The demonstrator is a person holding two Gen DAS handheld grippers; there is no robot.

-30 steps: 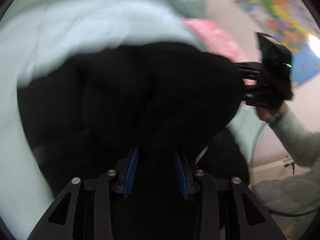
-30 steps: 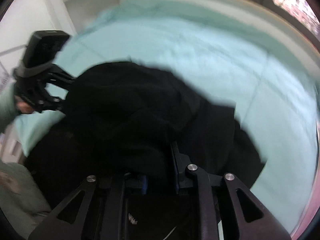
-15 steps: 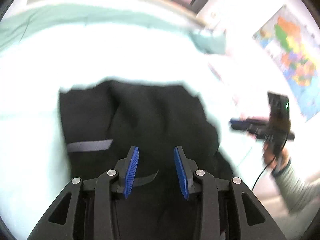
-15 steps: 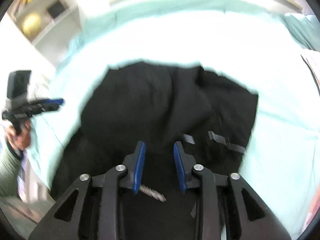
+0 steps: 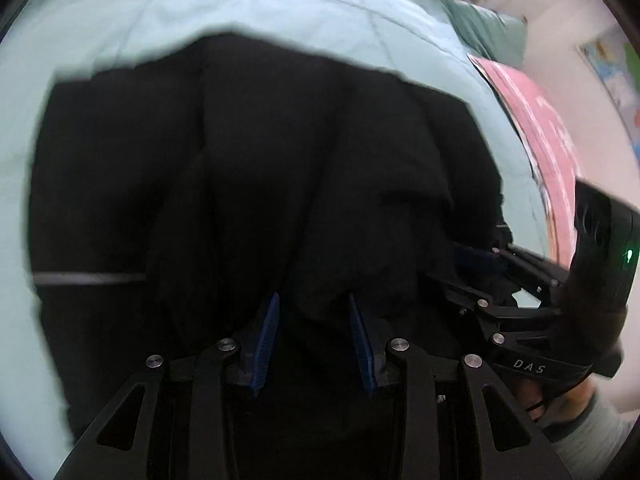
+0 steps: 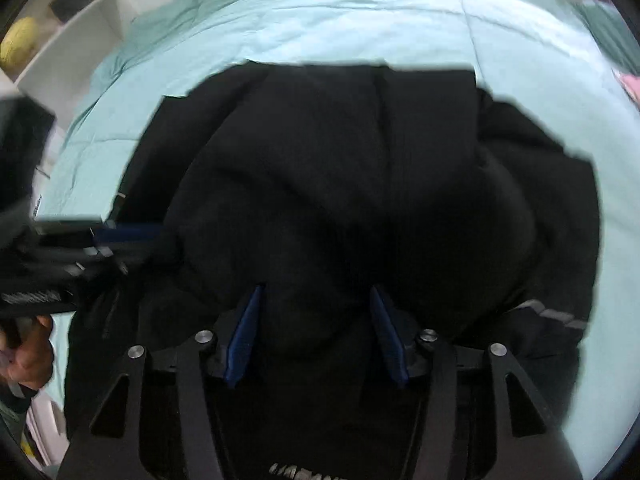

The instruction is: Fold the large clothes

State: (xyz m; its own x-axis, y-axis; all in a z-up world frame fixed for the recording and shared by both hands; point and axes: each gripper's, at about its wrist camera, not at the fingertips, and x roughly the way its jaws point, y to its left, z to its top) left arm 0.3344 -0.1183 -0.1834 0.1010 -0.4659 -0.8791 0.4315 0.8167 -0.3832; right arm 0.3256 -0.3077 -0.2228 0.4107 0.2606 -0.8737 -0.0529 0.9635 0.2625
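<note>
On the pale teal bedspread [image 5: 248,4] lies the black garment [image 5: 248,168], bunched and partly folded, filling the middle of both my wrist views. Toward its left edge in the left view I see a thin grey stripe [image 5: 88,279]. My left gripper [image 5: 314,320] sits low over the cloth with its blue pads [image 5: 266,340] spread apart, a fold of black fabric bulging between them; I cannot tell whether they press it. Further right, a pink sheet [image 5: 548,140] lies at the bed's edge. My right gripper [image 6: 316,320] likewise stands wide, its blue pads [image 6: 240,336] clear of each other with fabric mounded between. At that view's right, grey stripes [image 6: 556,312] mark the garment's lower edge.
</note>
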